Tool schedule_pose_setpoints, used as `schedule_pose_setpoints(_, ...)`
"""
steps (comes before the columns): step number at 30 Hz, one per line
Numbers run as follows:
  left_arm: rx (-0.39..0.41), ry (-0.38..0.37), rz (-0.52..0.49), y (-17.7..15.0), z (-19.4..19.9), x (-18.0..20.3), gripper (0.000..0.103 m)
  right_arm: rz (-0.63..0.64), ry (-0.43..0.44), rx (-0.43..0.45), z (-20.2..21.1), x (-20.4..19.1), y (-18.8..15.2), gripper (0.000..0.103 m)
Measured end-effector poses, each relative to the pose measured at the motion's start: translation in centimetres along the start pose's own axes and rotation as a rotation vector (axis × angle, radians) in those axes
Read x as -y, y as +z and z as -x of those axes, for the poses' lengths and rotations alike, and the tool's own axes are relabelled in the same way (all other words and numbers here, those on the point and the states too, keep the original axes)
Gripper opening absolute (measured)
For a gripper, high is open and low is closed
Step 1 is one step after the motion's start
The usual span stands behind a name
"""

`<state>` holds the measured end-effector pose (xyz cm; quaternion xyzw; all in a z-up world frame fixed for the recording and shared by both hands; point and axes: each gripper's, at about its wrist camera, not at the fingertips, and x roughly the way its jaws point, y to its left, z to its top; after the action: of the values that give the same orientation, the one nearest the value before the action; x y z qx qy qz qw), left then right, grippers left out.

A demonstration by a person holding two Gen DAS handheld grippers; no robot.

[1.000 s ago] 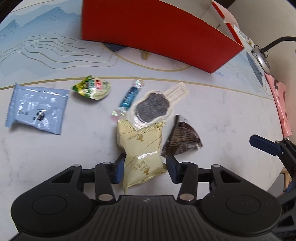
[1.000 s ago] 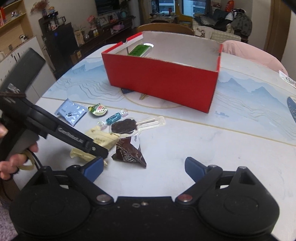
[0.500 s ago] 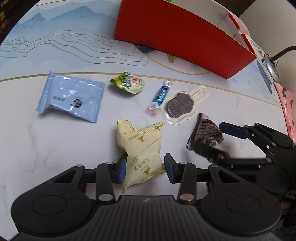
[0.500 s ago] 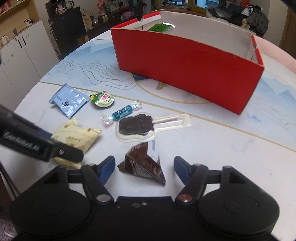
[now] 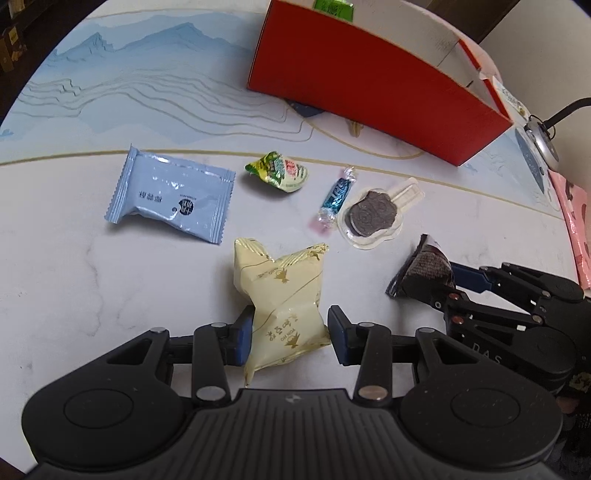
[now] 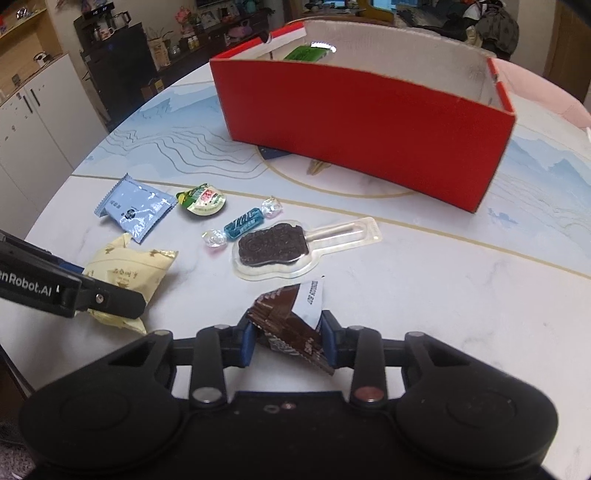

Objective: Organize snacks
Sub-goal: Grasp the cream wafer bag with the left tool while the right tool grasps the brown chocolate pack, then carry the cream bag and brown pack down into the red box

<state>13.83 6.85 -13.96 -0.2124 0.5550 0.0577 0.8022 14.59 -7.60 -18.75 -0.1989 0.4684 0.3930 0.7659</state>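
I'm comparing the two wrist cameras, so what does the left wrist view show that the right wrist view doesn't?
Only the left wrist view shows a silver lamp head and a pink sheet at the table edge. Only the right wrist view shows the room's cabinets. Both share the red box, the cream packet in the left gripper, and the brown packet between the closing right gripper.

I'm working in a home, a lived-in dining or living room. Past the far edge of the round marble-look desk I see white cabinets, a dark sideboard crowded with bottles and flowers, a wooden shelf and clothes heaped on a chair.
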Motion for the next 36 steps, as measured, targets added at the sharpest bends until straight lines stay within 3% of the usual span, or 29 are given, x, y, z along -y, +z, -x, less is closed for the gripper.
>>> schedule_pose_setpoints(17,0.145,-0.063,-0.08,0.2,7.0,1.6,0.041,-0.09,-0.039,0.162,9.0,-2.7,0.1,0.029)
schedule_pose_setpoints(27,0.239,-0.1,-0.125,1.8,12.2,2.6,0.041,-0.076,-0.06,0.281,13.7,-4.2,2.9,0.029)
schedule_pose_setpoints(36,0.317,-0.107,-0.168,4.9,14.6,4.4,0.041,-0.07,-0.101,0.368,15.6,-2.6,6.8,0.029)
